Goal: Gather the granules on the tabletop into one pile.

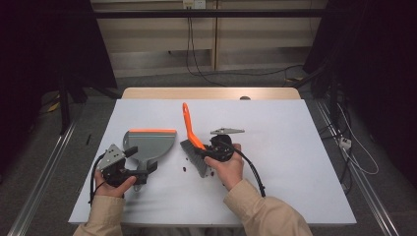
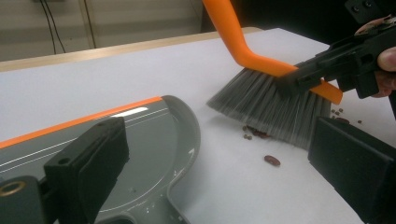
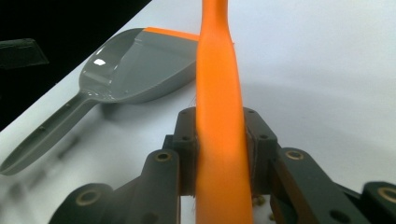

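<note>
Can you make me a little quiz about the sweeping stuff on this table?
1. True or false: the right gripper is shut on the orange brush.
2. What lies on the table under the brush's grey bristles? A) coins B) small dark beans C) paper scraps
3. Fill in: the grey dustpan has an ______ strip along its front edge.

Key: 1 true. 2 B. 3 orange.
</note>
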